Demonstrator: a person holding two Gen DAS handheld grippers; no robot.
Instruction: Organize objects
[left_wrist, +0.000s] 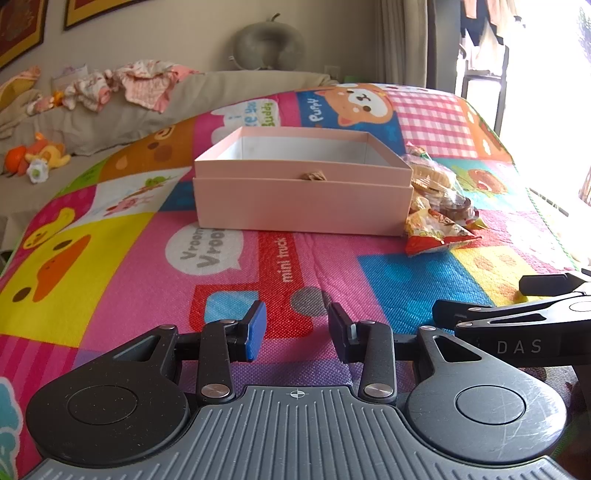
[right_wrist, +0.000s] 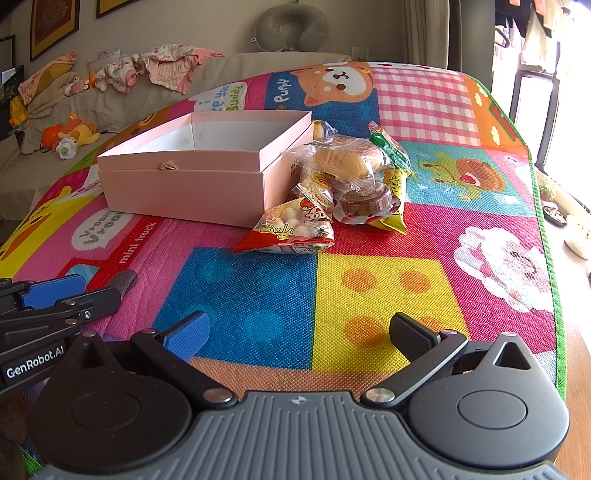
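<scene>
Nearest the cameras, both tools hover low over the patterned play mat, side by side and almost touching: the left hand-held gripper has its jaws parted a little with nothing between them, and the right hand-held gripper is spread wide, also empty. That closeness is the first risk, since a careless swing of either one could knock the other off line. Further out lies the pile of wrapped snacks, heaped just beside the right-hand wall of the pink box, with the red triangular packet nearest the right tool and a clear bag of buns on top behind it. The wrappers look slick and crinkly (probably air-filled too), so a pinch on a loose corner may slip or drag neighbouring packets along, and too hard a squeeze could crush the buns. The box is open and looks empty, though its near wall stands fairly high; a packet carried too low would likely catch the rim and shove the light cardboard across the mat. Beyond, the sofa with its scattered clothes plays no part.
</scene>
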